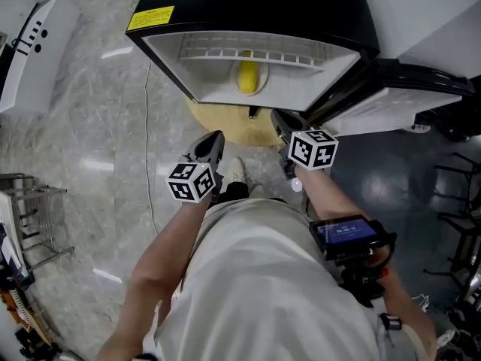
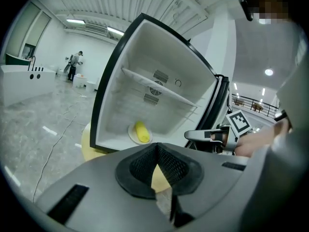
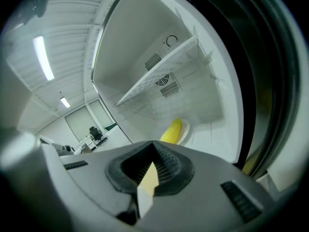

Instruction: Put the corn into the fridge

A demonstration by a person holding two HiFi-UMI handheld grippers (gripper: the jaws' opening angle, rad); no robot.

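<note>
**Corn seen inside the open fridge, both grippers closed and empty in front of it**

The corn (image 1: 249,76) is found on a white plate (image 2: 131,136) on the floor of the fridge (image 1: 263,6), beneath the wire shelf (image 1: 248,51). Bare white wall is seen on either side of the plate, and clear room is left between the cob and the shelf above it. The door (image 1: 406,96) is swung wide to the right, so the front of the cabinet is left fully open. The cabinet is set on a round yellow base (image 1: 225,130), whose rim juts out past the fridge's lower front edge.

The left gripper (image 1: 213,143) is held just short of that rim, with its jaws brought together and nothing between them. The right gripper (image 1: 282,122) is likewise closed and empty; it is held close to the cabinet's lower right corner, where the door's inner edge meets it, so little room is left on that side. The two grippers are kept apart, with a shoe (image 1: 237,170) visible between them.

To the left, pale marble floor (image 1: 90,126) lies open, crossed only by a thin cable (image 1: 147,126).
</note>
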